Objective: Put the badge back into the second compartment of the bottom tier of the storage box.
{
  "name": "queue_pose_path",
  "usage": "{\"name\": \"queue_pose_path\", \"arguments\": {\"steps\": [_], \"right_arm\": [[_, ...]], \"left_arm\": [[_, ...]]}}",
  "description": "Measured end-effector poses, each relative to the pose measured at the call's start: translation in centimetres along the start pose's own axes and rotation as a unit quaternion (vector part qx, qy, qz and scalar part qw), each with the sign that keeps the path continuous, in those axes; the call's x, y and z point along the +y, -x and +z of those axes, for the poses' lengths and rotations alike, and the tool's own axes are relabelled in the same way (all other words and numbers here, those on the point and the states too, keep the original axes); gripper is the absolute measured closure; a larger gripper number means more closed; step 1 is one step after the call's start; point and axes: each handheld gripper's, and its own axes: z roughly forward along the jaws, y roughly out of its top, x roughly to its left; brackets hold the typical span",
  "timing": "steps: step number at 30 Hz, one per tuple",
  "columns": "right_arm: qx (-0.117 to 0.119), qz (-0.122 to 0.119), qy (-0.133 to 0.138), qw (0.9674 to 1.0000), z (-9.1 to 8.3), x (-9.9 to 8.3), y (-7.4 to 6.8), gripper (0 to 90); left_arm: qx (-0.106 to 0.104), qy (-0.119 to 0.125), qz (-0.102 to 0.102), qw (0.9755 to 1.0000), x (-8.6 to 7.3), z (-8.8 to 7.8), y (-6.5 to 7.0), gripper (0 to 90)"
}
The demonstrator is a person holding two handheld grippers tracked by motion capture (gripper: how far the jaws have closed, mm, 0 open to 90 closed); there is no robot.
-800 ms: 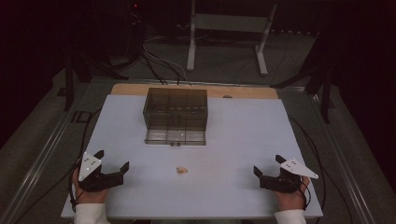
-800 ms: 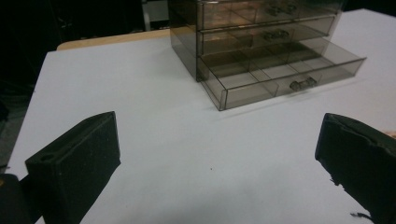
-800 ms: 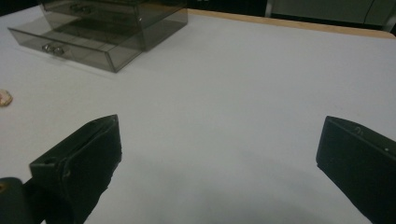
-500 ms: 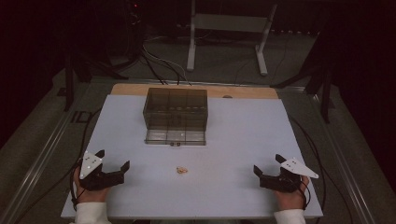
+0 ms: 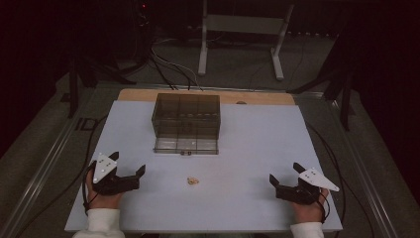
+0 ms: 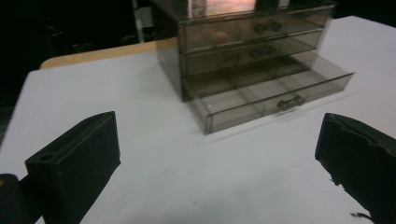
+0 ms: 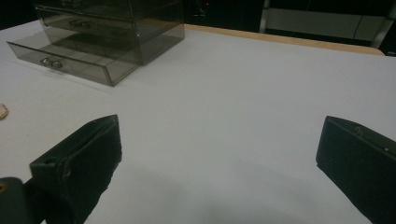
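A smoky clear drawer box [image 5: 185,121] stands at the middle back of the white table [image 5: 257,148], its bottom drawer [image 6: 275,98] pulled out and divided into compartments. A small tan object [image 5: 192,181] lies in front of it near the table's centre, and at the left edge [image 7: 2,111] of the right gripper view. My left gripper [image 5: 128,165] rests open at the front left, jaws wide apart with nothing between them. My right gripper [image 5: 285,173] rests open at the front right, likewise holding nothing.
A wooden strip [image 5: 257,97] runs along the table's far edge. Beyond it a white metal stand [image 5: 242,29] and cables [image 5: 168,64] sit on the dark floor. Cables trail down both sides of the table.
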Motion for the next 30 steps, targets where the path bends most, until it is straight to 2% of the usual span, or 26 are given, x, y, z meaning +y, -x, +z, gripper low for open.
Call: {"name": "queue_pose_path", "arguments": {"steps": [2, 3, 9, 14, 30], "right_arm": [[-0.002, 0.000, 0.000, 1.0000, 0.0, 0.0, 0.0, 0.5], [-0.003, -0.002, 0.002, 1.0000, 0.0, 0.0, -0.1, 0.4], [-0.007, 0.003, 0.003, 1.0000, -0.1, 0.1, 0.1, 0.4], [-0.004, 0.005, -0.011, 0.9999, 0.2, 0.0, 0.0, 0.4], [-0.006, 0.010, -0.008, 0.9999, 0.1, 0.1, 0.1, 0.4]], "left_arm": [[0.000, 0.000, 0.000, 1.0000, 0.0, 0.0, 0.0, 0.6], [-0.008, -0.002, 0.010, 0.9999, 0.4, 0.7, 0.5, 0.6], [-0.012, -0.005, 0.019, 0.9997, 0.6, 1.5, 0.9, 0.6], [-0.015, 0.000, 0.015, 0.9998, 0.6, 1.6, 1.0, 0.6], [-0.043, -0.007, 0.018, 0.9989, 1.5, 2.9, 1.9, 0.6]]}}
